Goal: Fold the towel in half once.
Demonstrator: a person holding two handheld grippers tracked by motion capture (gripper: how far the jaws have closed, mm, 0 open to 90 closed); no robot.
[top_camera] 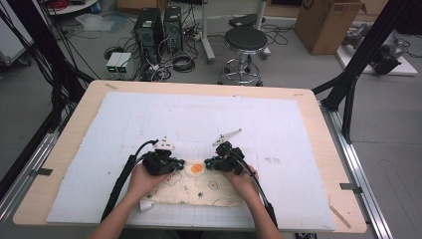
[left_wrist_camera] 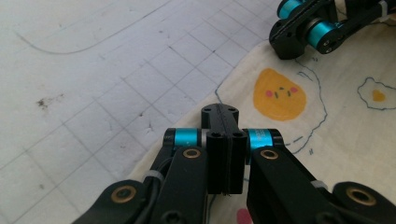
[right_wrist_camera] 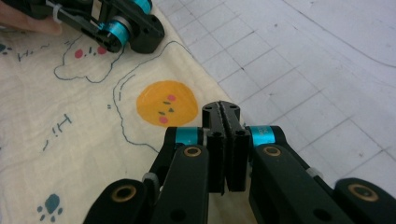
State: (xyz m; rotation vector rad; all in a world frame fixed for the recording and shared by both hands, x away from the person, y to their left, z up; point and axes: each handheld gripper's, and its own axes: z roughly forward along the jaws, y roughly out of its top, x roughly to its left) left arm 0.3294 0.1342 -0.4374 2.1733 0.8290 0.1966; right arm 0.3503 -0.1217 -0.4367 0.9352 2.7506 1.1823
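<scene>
Cloth (top_camera: pixel 199 188) first: cream fabric printed with fried-egg doodles, lying flat on the white gridded mat (top_camera: pixel 278 129) at our near edge of the worktop (top_camera: pixel 318 107). We see two forearms coming in from the bottom of the high view, one hand on each side of the cloth. At its near left corner a small white tag sticks out onto the mat.

Our left gripper (top_camera: pixel 180 163) sits at the cloth's far left edge, jaws pressed fully together. In the left gripper view the closed tips (left_wrist_camera: pixel 219 111) lie right at the fabric's border; whether any cloth is pinched between them, we cannot tell. Just ahead of them smiles an orange yolk face (left_wrist_camera: pixel 279 94).

Our right gripper (top_camera: pixel 209 162) mirrors it at the far right edge, jaws likewise clamped tight with no gap. In the right gripper view the tips (right_wrist_camera: pixel 221 110) rest where cloth meets mat, beside the same orange face, and again we cannot tell if fabric is caught.

The two grippers point toward each other, the orange face between them, near but apart.

Farther out, the mat runs bare to the worktop's far edge. Beyond that, on the floor, we spot a black round stool (top_camera: pixel 245 40), two computer towers (top_camera: pixel 159 27) amid cables, and a cardboard box (top_camera: pixel 326 22).
</scene>
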